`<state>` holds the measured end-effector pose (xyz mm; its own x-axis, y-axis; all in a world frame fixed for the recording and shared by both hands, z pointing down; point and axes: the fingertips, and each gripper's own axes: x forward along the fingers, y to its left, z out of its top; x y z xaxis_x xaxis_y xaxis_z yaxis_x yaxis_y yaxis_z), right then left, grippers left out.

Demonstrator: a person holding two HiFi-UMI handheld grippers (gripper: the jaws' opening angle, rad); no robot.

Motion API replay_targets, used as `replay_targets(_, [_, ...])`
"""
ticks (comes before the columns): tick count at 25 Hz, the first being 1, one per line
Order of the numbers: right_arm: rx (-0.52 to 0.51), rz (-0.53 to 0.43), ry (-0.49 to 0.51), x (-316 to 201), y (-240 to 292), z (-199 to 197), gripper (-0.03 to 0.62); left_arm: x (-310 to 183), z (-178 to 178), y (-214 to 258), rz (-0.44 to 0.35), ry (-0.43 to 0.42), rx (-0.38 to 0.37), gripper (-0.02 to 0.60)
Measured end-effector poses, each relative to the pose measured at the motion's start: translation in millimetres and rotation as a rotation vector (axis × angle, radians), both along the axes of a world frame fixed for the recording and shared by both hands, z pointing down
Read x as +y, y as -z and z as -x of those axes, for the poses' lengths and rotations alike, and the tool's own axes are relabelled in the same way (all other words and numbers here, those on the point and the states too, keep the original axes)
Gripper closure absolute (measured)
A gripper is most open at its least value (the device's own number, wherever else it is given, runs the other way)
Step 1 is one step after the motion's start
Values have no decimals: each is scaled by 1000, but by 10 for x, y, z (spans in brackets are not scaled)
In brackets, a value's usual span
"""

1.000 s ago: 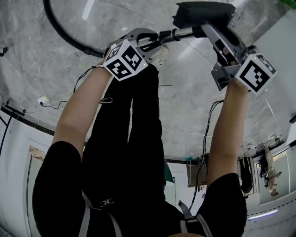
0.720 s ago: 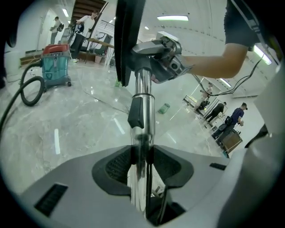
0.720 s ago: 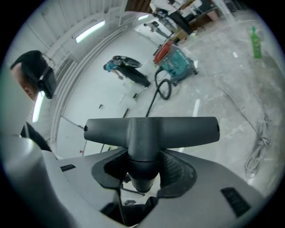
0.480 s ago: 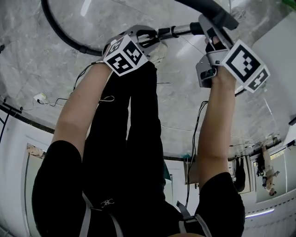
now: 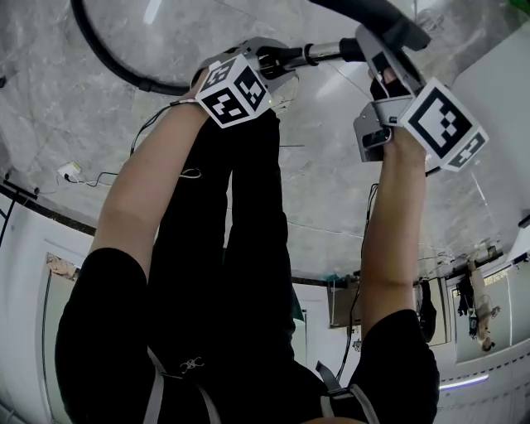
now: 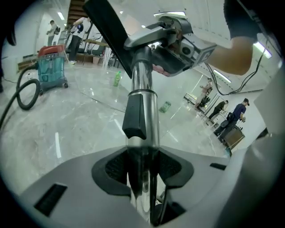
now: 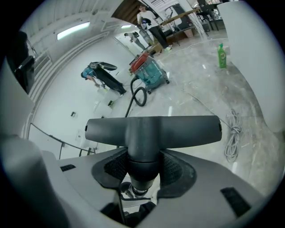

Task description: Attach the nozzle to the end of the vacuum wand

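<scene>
Below your head, both bare forearms stretch forward and down over the grey marble floor (image 5: 74, 108). Your left gripper (image 5: 277, 60) pinches the chrome wand (image 6: 142, 89), which runs straight out to your right gripper (image 5: 383, 62). That claw clamps the neck of the dark, T-shaped nozzle (image 7: 151, 129), which meets the wand's far end.

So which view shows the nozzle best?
The right gripper view: the whole T-shaped nozzle sits centred, neck between the right gripper's jaws. The head view catches only its dark edge; the left gripper view, a slanted bar.
</scene>
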<state>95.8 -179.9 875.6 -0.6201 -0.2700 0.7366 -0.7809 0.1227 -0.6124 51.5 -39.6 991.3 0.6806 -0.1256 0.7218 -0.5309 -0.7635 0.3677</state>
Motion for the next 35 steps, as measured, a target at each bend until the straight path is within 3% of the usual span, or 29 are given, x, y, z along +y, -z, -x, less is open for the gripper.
replay_targets(2, [-64,-40,85,2,51,61,398,16,20,46,35,-2,34,420])
replay_targets(6, [-367,-192,276,15,166,277,399,-3,64,122,88,-34,90,420])
replay_targets(8, [-425,-192,310,38,151,294,399,13,51,123,102,-33,81,420])
replay_targets(10, [-363,-161,251,20,85,265,399,9,42,85,100,-11,45,422])
replay_targets(13, [-188,-97,84,18,-54,207,399,30,54,16,104,-1,-6,422])
replay_targets(17, [92,16,-158,56,-236,50,399,82,26,-37,125,0,-7,422])
replay_targets(19, [154,35,-239,55,-294,11,399,90,14,-74,131,10,-15,423])
replay_targets(21, [71,-5,-199,44,-250,95,399,72,41,-71,119,25,-27,423])
replay_targets(25, [-353,-201,99,33,12,314,407,-3,35,40,81,6,19,423])
replay_targets(26, [-442,-213,166,60,22,348,407,-3,24,49,84,-9,32,423])
replay_targets(28, [-493,-178,224,107,-58,373,408,27,19,14,104,-18,37,423])
replay_targets(30, [-427,-156,160,73,-172,361,410,15,48,-47,114,2,21,423])
replay_targets(35, [-85,-110,-87,84,-431,200,413,70,-7,-160,135,23,-13,423])
